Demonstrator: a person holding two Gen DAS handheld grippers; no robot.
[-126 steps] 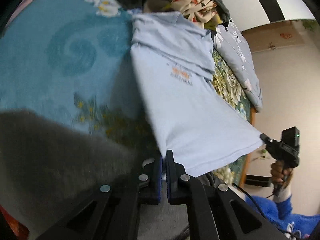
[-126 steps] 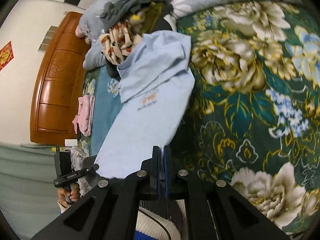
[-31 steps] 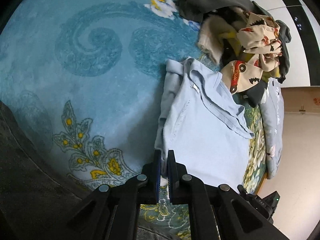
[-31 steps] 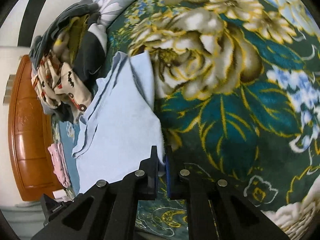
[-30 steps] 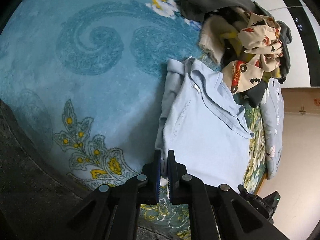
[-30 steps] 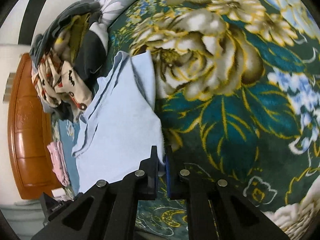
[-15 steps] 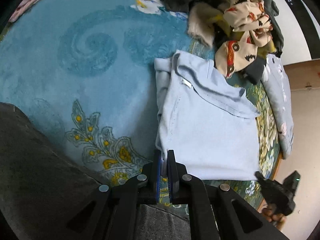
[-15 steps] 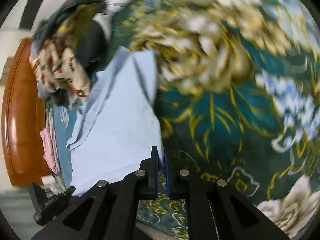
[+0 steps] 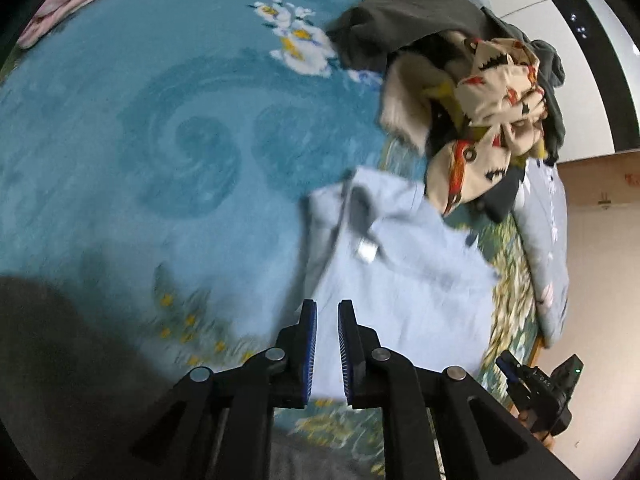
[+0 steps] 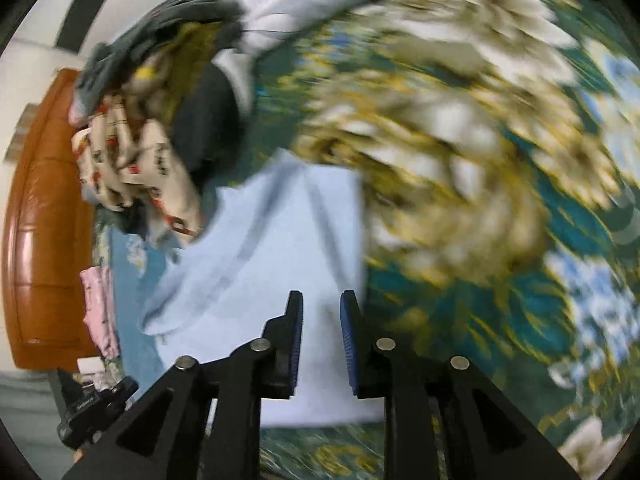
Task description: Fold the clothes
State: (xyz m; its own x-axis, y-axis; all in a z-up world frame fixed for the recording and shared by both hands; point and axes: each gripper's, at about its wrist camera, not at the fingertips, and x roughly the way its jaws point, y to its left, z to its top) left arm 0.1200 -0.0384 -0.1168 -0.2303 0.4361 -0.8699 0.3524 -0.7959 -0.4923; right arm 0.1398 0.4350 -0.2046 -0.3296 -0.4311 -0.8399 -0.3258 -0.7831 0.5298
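A light blue shirt lies folded on the bed, its collar toward the clothes pile; the right wrist view also shows this shirt. My left gripper hovers open over the shirt's near left corner, nothing between its blue pads. My right gripper is open too, above the shirt's near right edge, and holds nothing. In the left wrist view the right gripper appears at the lower right. The left gripper shows at the lower left of the right wrist view. Both views are motion-blurred.
A pile of unfolded clothes sits beyond the shirt's collar, also seen as the pile. Blue swirl bedspread spreads left, green floral blanket right. A pink garment lies by the wooden headboard.
Both grippers have opened and let go of the shirt's lower corners, then lifted away. The shirt now rests folded in half on the bed.
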